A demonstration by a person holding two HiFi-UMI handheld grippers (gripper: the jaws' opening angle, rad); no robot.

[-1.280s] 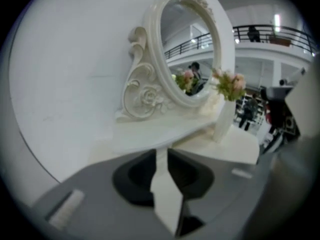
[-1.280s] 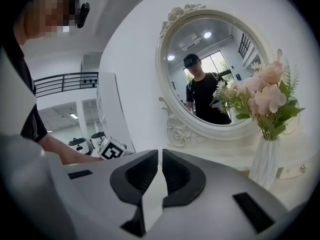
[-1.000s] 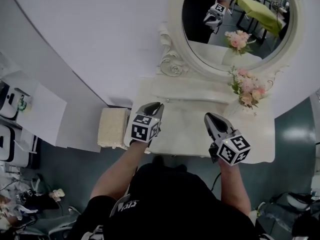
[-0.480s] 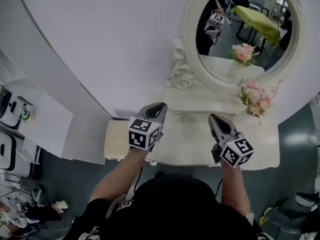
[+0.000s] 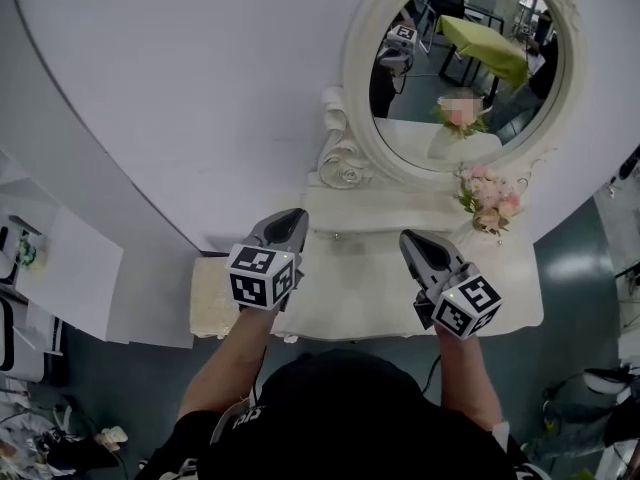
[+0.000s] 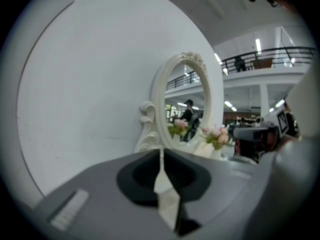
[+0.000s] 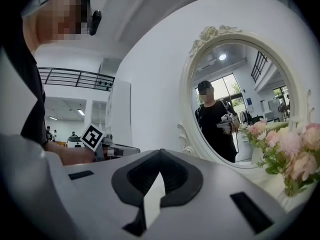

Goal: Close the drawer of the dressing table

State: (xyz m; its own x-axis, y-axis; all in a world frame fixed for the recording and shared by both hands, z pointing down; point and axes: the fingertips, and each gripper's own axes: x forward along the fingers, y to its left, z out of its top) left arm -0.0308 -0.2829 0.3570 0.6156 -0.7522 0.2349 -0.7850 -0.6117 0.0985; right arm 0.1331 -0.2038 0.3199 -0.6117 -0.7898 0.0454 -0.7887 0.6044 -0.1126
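Below your head camera, count one white counter (image 5: pixel 370 293), one oval mirror (image 5: pixel 465 78) standing at its back, one bunch of pink flowers (image 5: pixel 488 193) at the counter's right rear beside the mirror's frame, and one pale cushioned stool (image 5: pixel 216 298) against the counter's left end. You carry two claws, one in each hand, each with its marker cube. The drawer (image 5: pixel 340 234) lies in the low tier under the mirror, marked by a small knob. Its front looks flush with that tier, and neither claw touches it.

Your left claw (image 5: pixel 291 218) is nearly together and closing. Its own view shows only a thin slit between the jaws, with nothing in it. Your right claw (image 5: pixel 412 240) is pressed fully together, the pads meeting at the tips, and it grips nothing. Both claws hang in the air above the counter, well apart from each other.

Your left hand (image 5: pixel 256 316) holds its claw over the counter's left edge, aimed toward the mirror's left side and tipped slightly down. Your right hand (image 5: pixel 452 343) holds its claw over the counter's middle right, roughly level and aimed at the mirror. Both forearms are bare and reach forward side by side.
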